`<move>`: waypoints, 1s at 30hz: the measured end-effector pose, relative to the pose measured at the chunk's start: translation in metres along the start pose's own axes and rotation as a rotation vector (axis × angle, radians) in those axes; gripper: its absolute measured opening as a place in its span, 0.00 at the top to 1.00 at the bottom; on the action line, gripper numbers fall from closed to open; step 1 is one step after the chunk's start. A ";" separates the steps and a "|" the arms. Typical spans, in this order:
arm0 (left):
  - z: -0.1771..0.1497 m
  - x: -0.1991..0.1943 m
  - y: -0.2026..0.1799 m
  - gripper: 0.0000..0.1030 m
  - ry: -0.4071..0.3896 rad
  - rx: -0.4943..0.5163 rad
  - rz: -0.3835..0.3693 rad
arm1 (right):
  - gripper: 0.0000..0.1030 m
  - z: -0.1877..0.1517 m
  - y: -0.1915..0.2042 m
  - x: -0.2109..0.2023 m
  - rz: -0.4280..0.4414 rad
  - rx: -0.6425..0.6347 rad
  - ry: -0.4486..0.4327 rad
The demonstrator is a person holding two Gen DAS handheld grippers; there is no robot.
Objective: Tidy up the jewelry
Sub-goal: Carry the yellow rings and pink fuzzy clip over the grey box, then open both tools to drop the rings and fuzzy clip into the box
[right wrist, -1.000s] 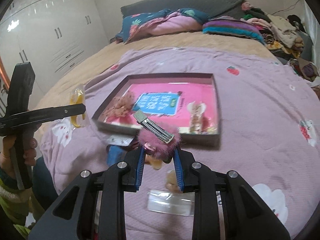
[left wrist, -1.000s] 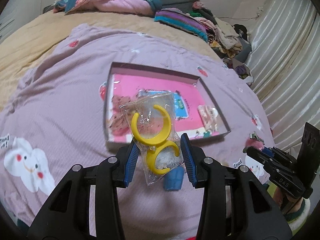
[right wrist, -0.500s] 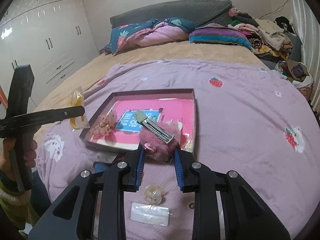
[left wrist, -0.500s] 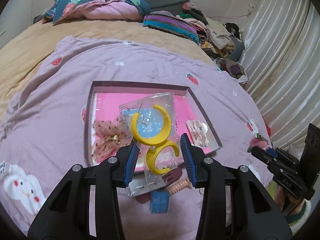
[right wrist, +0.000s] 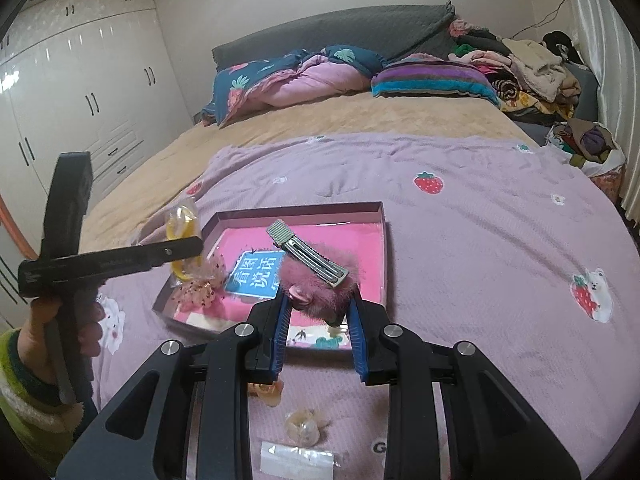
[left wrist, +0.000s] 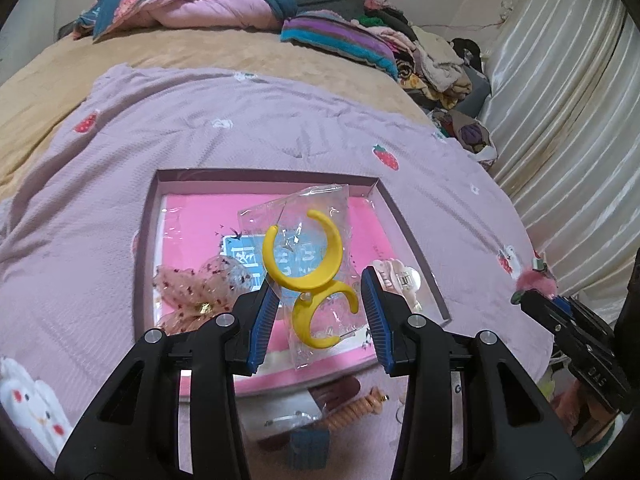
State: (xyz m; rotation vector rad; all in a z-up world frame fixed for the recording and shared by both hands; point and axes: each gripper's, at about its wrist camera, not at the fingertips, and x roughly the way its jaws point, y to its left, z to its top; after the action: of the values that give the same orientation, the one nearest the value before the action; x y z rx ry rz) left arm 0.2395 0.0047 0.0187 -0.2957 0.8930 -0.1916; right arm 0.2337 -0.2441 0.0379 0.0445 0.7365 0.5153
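The left gripper (left wrist: 320, 314) has its fingers clenched on a clear crinkly plastic sachet holding two yellow crescent-shaped hoop earrings (left wrist: 308, 264), which stands up past the fingertips above the shallow mauve cardboard tray with a pink liner (left wrist: 264, 176) lying on the bed. The sachet looks nearly weightless and slick — the film could slide or buckle, so the grip is best kept low on the pouch, across the lower hoop, whose stiff plastic gives the pads something firm. The right gripper (right wrist: 318, 312) is clenched on a fluffy pink pom-pom hair clip with a ribbed metal bar (right wrist: 316, 276), held just beyond its fingertips over the tray's near edge — the fur is soft and squashy, the bar rigid.
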 end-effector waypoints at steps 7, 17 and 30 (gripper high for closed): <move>0.004 0.032 0.007 0.68 0.054 -0.005 0.016 | 0.75 -0.001 0.004 0.035 0.012 0.004 0.061; -0.002 0.058 0.020 0.66 0.103 -0.009 0.044 | 0.75 -0.017 0.018 0.090 0.011 -0.036 0.175; -0.010 0.037 0.033 0.39 0.078 -0.016 0.086 | 0.69 -0.035 0.039 0.129 0.003 -0.103 0.254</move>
State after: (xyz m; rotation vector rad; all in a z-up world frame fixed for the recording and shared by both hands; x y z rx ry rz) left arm 0.2555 0.0235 -0.0253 -0.2658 0.9832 -0.1168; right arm 0.2745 -0.1550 -0.0608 -0.1181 0.9567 0.5668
